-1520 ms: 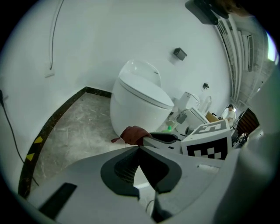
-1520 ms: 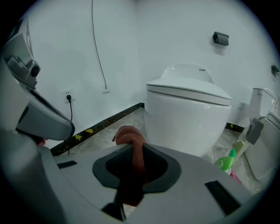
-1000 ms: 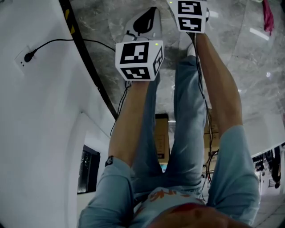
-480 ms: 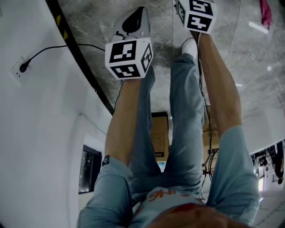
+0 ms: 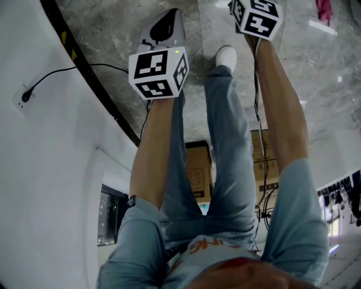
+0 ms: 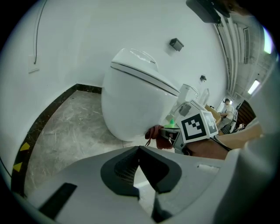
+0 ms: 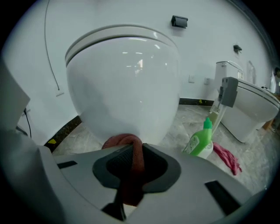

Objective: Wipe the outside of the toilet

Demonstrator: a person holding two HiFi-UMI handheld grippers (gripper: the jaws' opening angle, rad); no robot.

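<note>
While the head view looks steeply down, both forearms (image 5: 152,147) reach toward a grey marbled floor (image 5: 107,28). The left gripper (image 5: 165,27) hangs near a white wall (image 5: 45,180) edged with a black skirting (image 5: 90,79); a cable (image 5: 67,70) runs along that wall to a socket (image 5: 25,97). Of the right gripper (image 5: 256,17) only the marker cube shows, at the top edge, just beside a white shoe (image 5: 226,56). Boxes (image 5: 197,169) stand behind the legs.

Along the left gripper's jaws, the dark pads meet at their tips with nothing between them: clenched and empty. Ahead stands the toilet (image 6: 131,92), white, lid down, on the floor against the wall. At its lower right side the right gripper holds a dark red cloth (image 6: 154,132) at the foot of the bowl, cube (image 6: 195,126) turned toward the camera. The green top of a bottle (image 6: 173,123) peeks out behind it, and a second toilet (image 6: 189,93) stands farther along the wall.

Along the right gripper's jaws, the pads are clamped on the cloth: a strip runs down between them, and the bunched end past the tips appears to lie against the bowl's lower front. The toilet fills the middle of this view. To its right the bottle stands upright on the floor, with a pink rag (image 7: 227,158) just beside it and the second toilet beyond
</note>
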